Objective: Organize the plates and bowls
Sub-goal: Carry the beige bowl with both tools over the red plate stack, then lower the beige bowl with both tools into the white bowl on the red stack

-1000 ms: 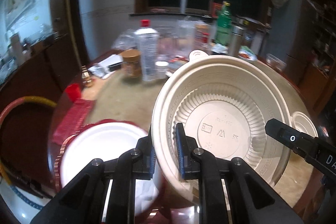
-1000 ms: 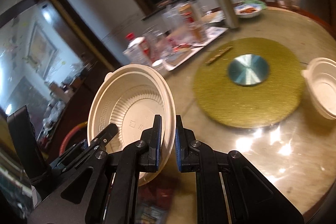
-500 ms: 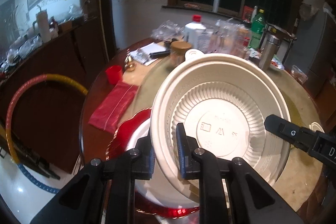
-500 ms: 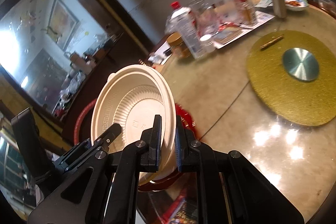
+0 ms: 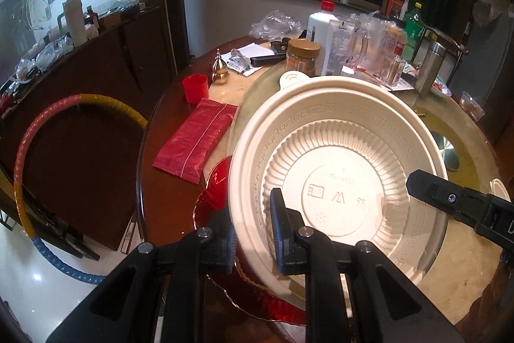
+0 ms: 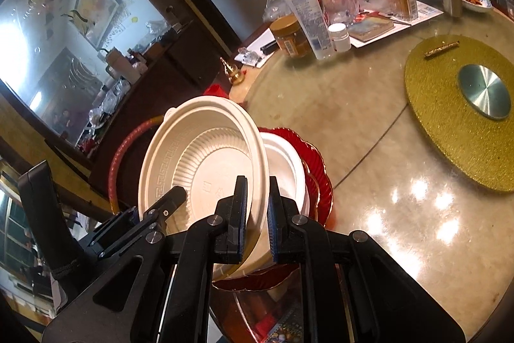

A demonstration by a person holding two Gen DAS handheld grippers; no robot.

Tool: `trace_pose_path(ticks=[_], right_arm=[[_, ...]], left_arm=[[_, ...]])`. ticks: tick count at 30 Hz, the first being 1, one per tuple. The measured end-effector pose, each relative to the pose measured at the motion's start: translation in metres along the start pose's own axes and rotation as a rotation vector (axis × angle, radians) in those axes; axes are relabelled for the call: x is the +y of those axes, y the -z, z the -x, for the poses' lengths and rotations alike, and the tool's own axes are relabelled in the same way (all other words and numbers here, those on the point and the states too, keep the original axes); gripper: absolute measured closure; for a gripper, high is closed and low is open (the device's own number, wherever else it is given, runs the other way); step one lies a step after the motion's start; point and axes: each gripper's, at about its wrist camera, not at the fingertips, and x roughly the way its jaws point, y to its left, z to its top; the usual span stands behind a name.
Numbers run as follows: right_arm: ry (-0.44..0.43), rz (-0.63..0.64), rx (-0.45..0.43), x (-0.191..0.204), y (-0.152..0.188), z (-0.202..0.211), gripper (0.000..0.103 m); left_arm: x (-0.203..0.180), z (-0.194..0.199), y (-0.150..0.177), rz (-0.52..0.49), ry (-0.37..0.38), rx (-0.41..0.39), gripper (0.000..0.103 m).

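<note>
Both grippers grip one thing between them: the left gripper (image 5: 253, 233) is clamped on the near rim of the cream, ribbed plastic bowl with a key-pattern band (image 5: 337, 182), one pad inside the wall and one outside, while the right gripper (image 6: 257, 214) pinches the opposite side of the same rim, jaws drawn narrow on the thin plastic. That bowl hangs tilted, its inside turned toward both cameras, just above the white shallow dish (image 6: 284, 163) that sits on the scalloped red glass plate (image 6: 316, 179) at the table's near edge; whether its lower rim already touches the dish cannot be told from either view. Judging by the task, the step in hand is nesting the cream bowl onto that stack, and doing it well seems mostly a matter of levelling first: bring the two held sides to the same height so the base comes down flat, centre it over the white dish, then lower it gently. Thin plastic like this probably flexes (a hard squeeze could warp the rim), so both hands should descend together and neither should pull sideways. Letting go is best left until the bowl sits settled, since the stack stands close to the edge of the marble-topped round table (image 6: 369, 124) and a skewed drop could tip it off.
</note>
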Motion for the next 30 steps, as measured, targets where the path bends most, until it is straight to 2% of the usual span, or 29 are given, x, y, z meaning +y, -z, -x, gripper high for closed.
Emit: trace_pose_path(ticks=[5,16,30], right_arm=[[0.005,0.003,0.013,0.0,0.001,-0.005,0.092],[0.01,0.002,0.018,0.001,0.003,-0.007,0.092],[0.014,-0.009,0.024,0.0,0.009,-0.013,0.092]], left_arm=[[-0.002,0.002,0.001,-0.021,-0.031,-0.024,0.086],[-0.001,0.001,0.003,-0.036,-0.048,-0.035,0.085],[0.001,-0.005,0.007,-0.036,-0.04,-0.026,0.085]])
